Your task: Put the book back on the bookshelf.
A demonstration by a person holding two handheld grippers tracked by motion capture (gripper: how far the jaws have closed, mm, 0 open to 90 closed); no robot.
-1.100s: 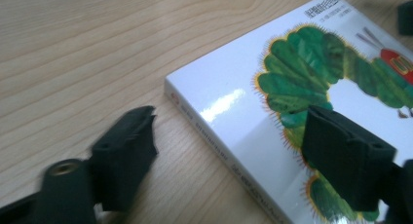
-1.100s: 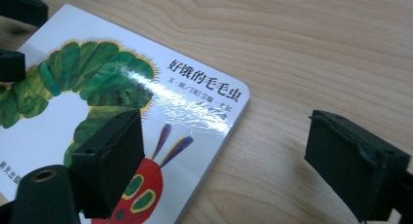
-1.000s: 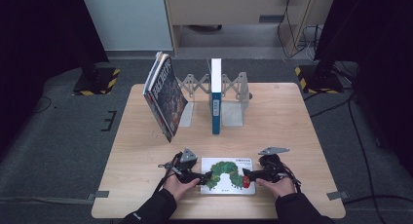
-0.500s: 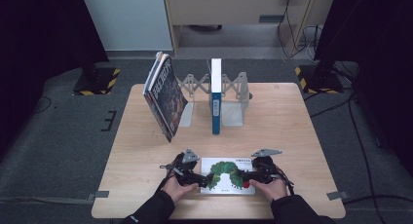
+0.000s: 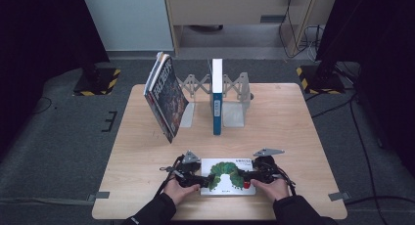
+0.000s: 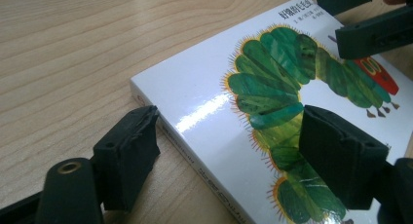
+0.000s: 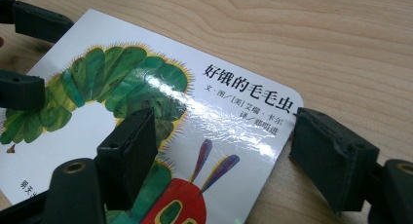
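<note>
Book [image 5: 228,176] is lying flat, cover up, at the table's [image 5: 293,132] near edge, around 6 o'clock. Its long axis is running 9 to 3, straight between my two tongs.

I'm holding the left gripper [image 5: 198,178] at the book's 9 o'clock end, jaws parted and straddling that edge: one pad [image 6: 127,156] is sitting on the wood beside the spine, the other over the cover. I'm keeping the right gripper [image 5: 249,176] at the 3 o'clock end, also unclenched, one pad over the cover, the other just off the rounded corner. Neither is gripping yet. Both sit about equally close.

At 12 o'clock, a blue book [image 5: 217,100] is standing in the rack [image 5: 235,88]; a dark book [image 5: 166,98] is leaning at 11.
</note>
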